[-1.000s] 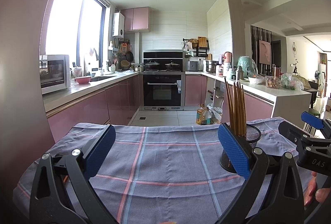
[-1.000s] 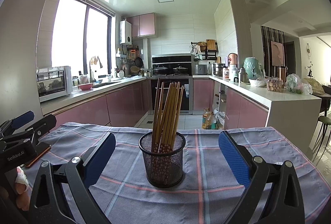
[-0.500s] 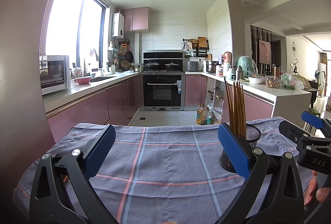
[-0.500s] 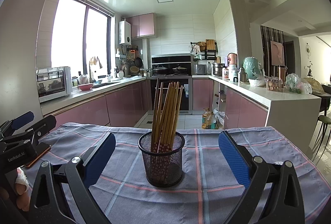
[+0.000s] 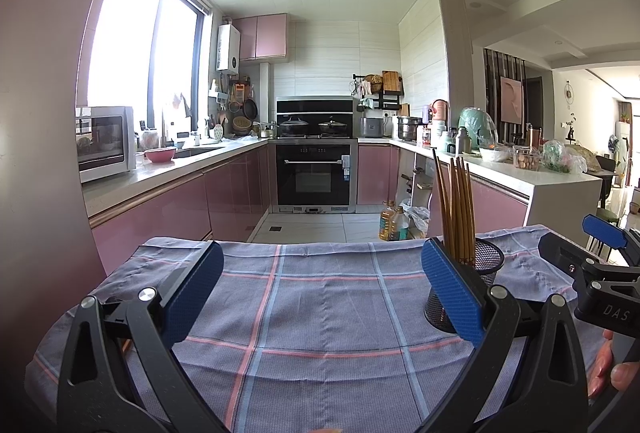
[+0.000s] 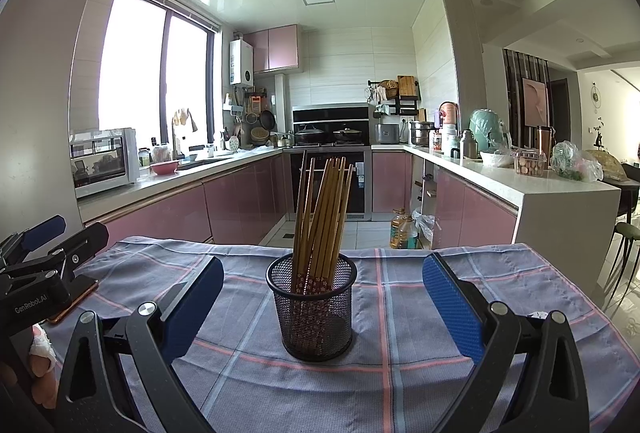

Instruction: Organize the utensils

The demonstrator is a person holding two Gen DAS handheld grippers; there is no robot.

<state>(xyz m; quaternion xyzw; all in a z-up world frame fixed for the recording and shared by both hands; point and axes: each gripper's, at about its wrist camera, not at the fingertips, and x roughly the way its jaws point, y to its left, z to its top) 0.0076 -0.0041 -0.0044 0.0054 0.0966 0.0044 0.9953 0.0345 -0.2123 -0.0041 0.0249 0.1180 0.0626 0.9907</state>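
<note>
A black mesh holder (image 6: 314, 307) stands on the checked cloth (image 6: 400, 373), with several wooden chopsticks (image 6: 320, 217) upright in it. My right gripper (image 6: 322, 301) is open and empty, its blue pads on either side of the holder and not touching it. In the left wrist view the holder (image 5: 482, 273) and chopsticks (image 5: 456, 209) are partly hidden behind the right blue pad (image 5: 450, 291). My left gripper (image 5: 320, 289) is open and empty over bare cloth (image 5: 312, 313). The right gripper (image 5: 600, 261) shows at that view's right edge.
The left gripper (image 6: 36, 273) shows at the left edge of the right wrist view, above a thin brown-edged object (image 6: 74, 303) on the cloth. Beyond the table's far edge lie the kitchen floor, pink cabinets (image 6: 240, 209) and an oven (image 5: 314, 175).
</note>
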